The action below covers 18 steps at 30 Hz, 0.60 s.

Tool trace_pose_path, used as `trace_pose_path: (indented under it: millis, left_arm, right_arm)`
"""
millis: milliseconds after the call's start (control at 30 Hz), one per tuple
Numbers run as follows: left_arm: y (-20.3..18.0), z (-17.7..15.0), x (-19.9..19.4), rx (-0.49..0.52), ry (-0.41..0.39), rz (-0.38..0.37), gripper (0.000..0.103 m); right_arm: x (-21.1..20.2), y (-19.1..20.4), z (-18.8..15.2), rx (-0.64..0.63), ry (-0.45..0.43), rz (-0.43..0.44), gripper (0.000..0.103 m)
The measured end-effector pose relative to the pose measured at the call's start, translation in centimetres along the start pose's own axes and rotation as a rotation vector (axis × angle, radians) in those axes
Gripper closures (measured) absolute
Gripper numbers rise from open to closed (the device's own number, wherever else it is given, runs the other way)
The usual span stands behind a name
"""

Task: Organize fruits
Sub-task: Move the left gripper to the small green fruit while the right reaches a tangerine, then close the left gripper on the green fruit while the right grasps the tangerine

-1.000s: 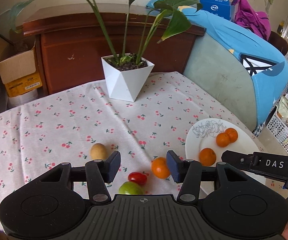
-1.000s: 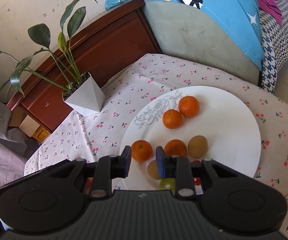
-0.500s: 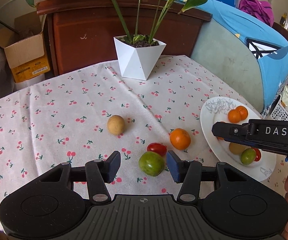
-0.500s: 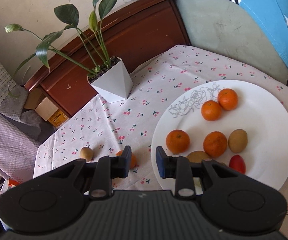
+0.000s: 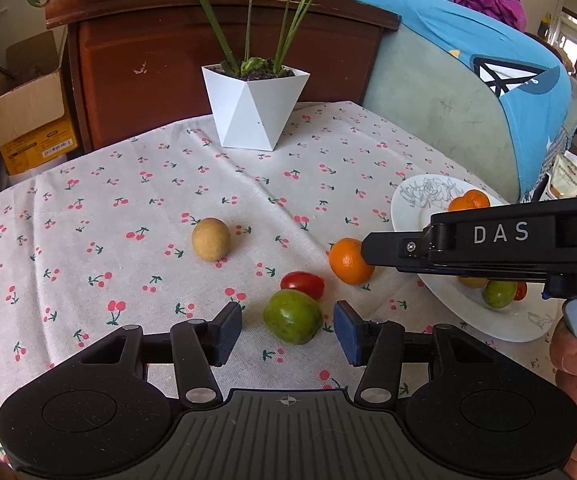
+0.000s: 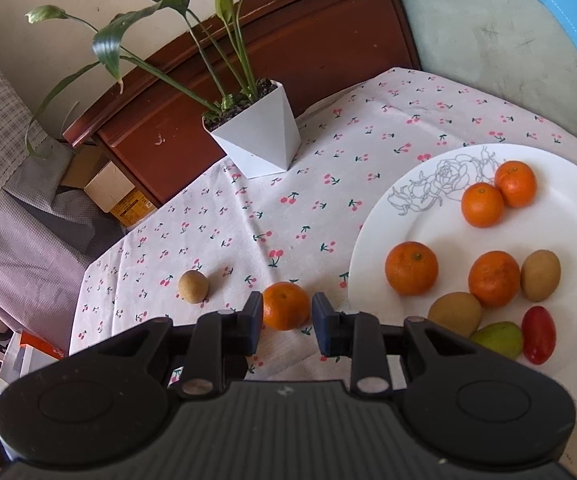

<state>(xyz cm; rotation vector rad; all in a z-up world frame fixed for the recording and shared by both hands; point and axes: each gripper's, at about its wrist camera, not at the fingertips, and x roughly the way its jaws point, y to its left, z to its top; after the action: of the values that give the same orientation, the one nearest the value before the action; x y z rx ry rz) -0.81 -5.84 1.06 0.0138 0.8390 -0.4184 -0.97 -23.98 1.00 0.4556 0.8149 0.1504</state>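
Right gripper (image 6: pixel 285 322): jaws spread, flanking loose orange (image 6: pixel 285 305) on tablecloth (image 6: pixel 248 216), just beside plate (image 6: pixel 372 240). Left gripper (image 5: pixel 287 328): spread, around green fruit (image 5: pixel 293 316); red tomato (image 5: pixel 303 285) touching behind. Advice: centre each fruit before closing, squeeze gently.

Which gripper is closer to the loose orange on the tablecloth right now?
Right. The right gripper has its open jaws on either side of the orange; the left gripper sits further back, around the green fruit.

Five oranges (image 6: pixel 411 268), three brown fruits (image 6: pixel 193 286), perhaps two green fruits (image 5: pixel 293 316), two red tomatoes (image 5: pixel 303 284), one plate (image 6: pixel 568 216).
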Motion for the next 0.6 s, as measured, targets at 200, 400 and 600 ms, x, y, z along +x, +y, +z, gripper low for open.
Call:
trace_pose_path:
  millis: [200,400,600]
  left_arm:
    - [0.0,-0.1,0.2,0.020,-0.007,0.005,0.054]
    - [0.0,-0.1,0.5,0.037,-0.018,0.007,0.055]
    - [-0.1,-0.1,0.6,0.054,-0.025,-0.002,0.056]
  right_arm:
    - [1.0,0.4,0.0,-0.010,0.014,-0.006,0.075]
    - [1.9,0.7,0.0,-0.021,0.015,-0.027,0.072]
    - [2.4,1.4,0.0,-0.045,0.011,-0.049,0.070]
